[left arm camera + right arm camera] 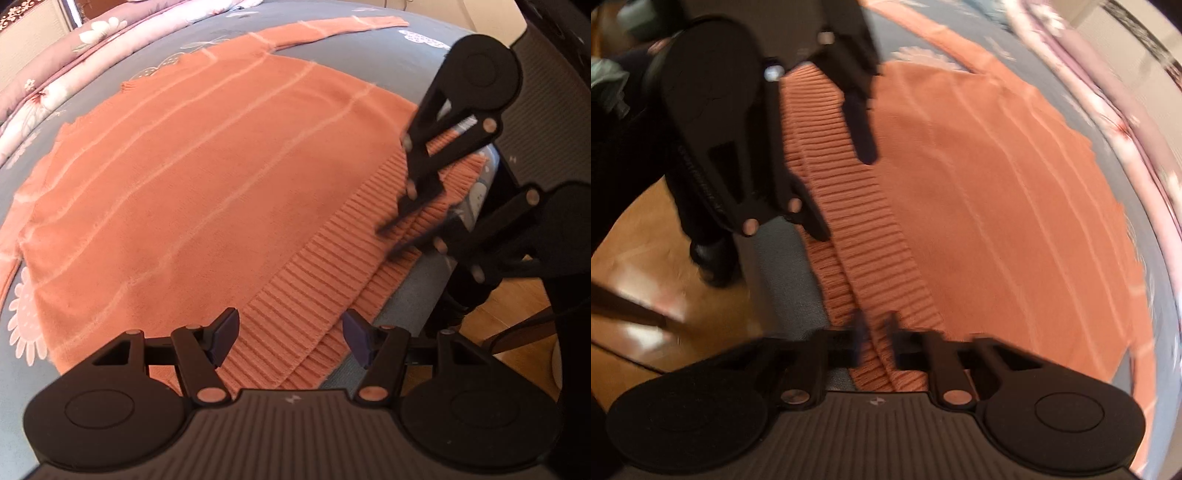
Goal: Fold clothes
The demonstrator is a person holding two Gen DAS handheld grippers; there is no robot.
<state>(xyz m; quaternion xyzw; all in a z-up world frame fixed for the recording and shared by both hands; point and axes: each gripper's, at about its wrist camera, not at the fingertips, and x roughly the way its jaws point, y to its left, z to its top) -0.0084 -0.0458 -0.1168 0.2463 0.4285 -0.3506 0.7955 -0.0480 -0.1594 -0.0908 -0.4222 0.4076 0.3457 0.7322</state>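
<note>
Sweater (192,177) hem sits pinched in the closed right gripper (875,338). Left gripper (290,338) hovers open over it, so lifting now could drag the sweater askew.

A bed (343,66) with a grey flower-printed cover carries an orange sweater (192,177) spread flat, ribbed hem at its edge; pink floral bedding (66,48) lies behind.

1. An orange knit sweater (192,177) with thin pale stripes lies spread flat, filling the middle of the left wrist view.
2. Its ribbed hem (317,295) runs along the lower right, showing two layers, one on the other.
3. One sleeve (332,29) stretches toward the upper right of the frame.
4. Another sleeve trails off at the left edge.
</note>
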